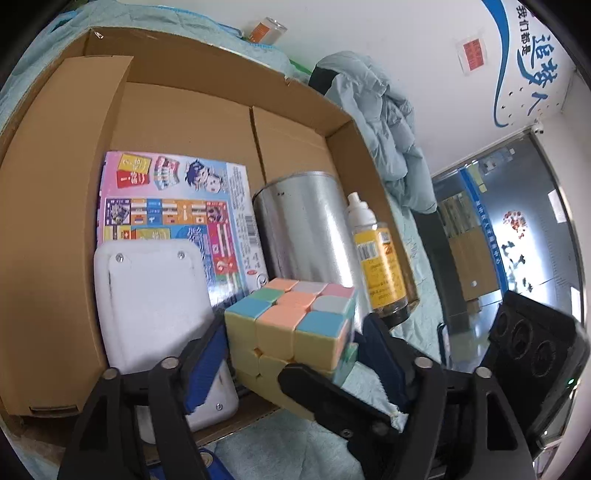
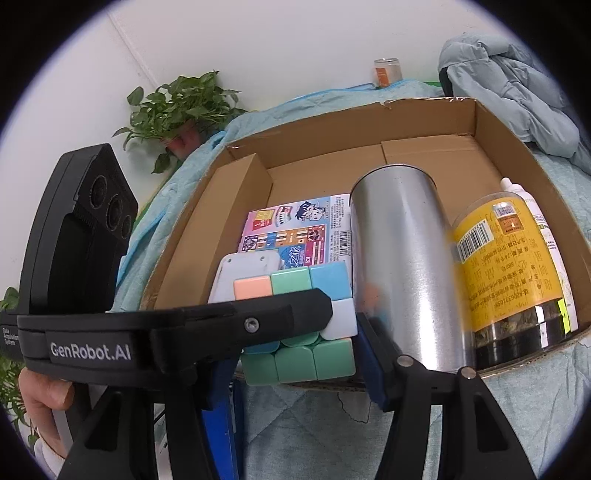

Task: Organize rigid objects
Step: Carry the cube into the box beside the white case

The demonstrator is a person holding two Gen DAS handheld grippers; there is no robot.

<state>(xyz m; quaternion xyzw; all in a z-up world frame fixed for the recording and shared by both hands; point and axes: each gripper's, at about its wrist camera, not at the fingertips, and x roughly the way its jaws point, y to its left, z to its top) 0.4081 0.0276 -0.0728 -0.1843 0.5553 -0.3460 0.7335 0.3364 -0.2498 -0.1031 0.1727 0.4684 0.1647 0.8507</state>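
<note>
Currently, left wrist view first. One cardboard box (image 1: 55, 221) on a teal quilted cover (image 1: 369, 384). Inside:
- one printed card pack (image 1: 177, 206), lying flat
- one white flat device (image 1: 147, 295) in front of it
- one steel can (image 1: 306, 229)
- one yellow-label jar (image 1: 380, 266) just right of the can
- one white bottle (image 1: 357, 206), only its nozzle cap poking up behind the jar

One pastel cube (image 1: 291, 325) at the box's near edge, between the pads of left gripper (image 1: 293, 332). Jaws spread wider than the cube, pads just beside its sides, not pressing. One black finger (image 1: 321, 391) of the other tool crosses the cube's lower face and blocks sight of what sits under it. Beyond the box: one pale blue jacket (image 1: 384, 122), one small orange-label jar (image 1: 266, 29).

Next, right wrist view. Same single box (image 2: 177, 240), card pack, device, can and yellow-label jar. White bottle (image 2: 546, 240) now clearly separate, squeezed between jar and right wall. Right gripper (image 2: 299, 343) clamped on the cube (image 2: 295, 363) at the near rim. Left gripper's finger (image 2: 258, 321) lies across the cube's front and hides the near pad. Cannot tell whether the cube rests on the box floor or hangs. Also one potted plant (image 2: 177, 107) and one hand (image 2: 40, 395) on the left gripper's handle.
</note>
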